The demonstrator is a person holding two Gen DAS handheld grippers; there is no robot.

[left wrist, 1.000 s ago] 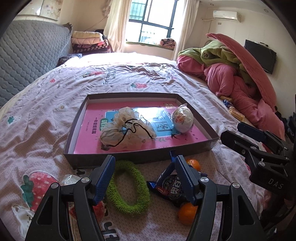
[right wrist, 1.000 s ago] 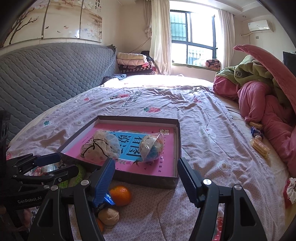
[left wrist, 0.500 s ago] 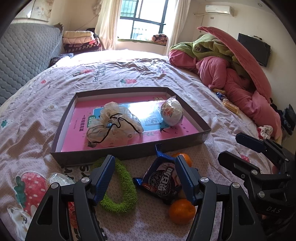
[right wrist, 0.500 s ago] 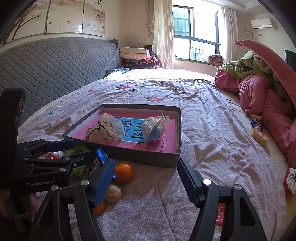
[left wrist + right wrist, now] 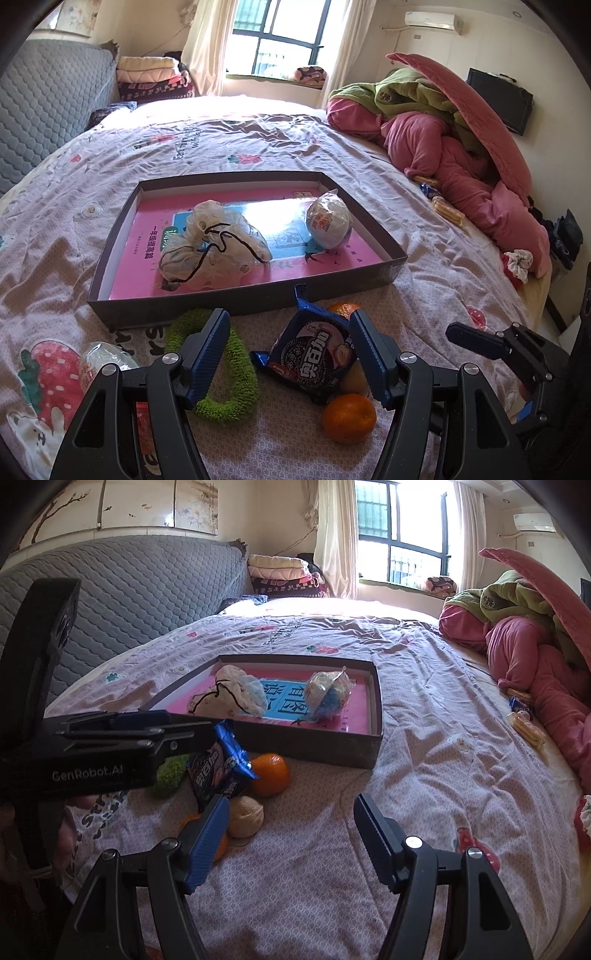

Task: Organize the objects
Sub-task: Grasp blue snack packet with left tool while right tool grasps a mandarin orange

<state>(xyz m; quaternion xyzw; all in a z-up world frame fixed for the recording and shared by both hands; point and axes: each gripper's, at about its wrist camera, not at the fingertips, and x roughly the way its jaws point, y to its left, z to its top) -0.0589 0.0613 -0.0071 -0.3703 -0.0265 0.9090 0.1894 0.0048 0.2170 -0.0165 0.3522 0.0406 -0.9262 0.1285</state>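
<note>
A shallow grey box [image 5: 243, 295] with a pink floor lies on the bed and holds a white drawstring bag [image 5: 212, 243] and a round wrapped ball [image 5: 328, 221]. In front of it lie a blue snack packet [image 5: 314, 360], a green fuzzy ring [image 5: 229, 373], two oranges [image 5: 349, 417] and a yarn ball [image 5: 245, 816]. My left gripper [image 5: 290, 356] is open, its fingers either side of the snack packet, just above it. My right gripper [image 5: 290, 840] is open and empty over the bedspread, right of the pile [image 5: 236, 771].
A clear wrapped item [image 5: 101, 360] lies at the left near a strawberry print. Pink and green bedding [image 5: 461, 147] is heaped at the right with small snack packs [image 5: 443, 210] beside it. A grey padded headboard [image 5: 129, 590] runs along the left.
The left gripper has shifted so the snack packet now sits between its open fingers. The right gripper has drawn back and swung right. Nothing was taken hold of.
</note>
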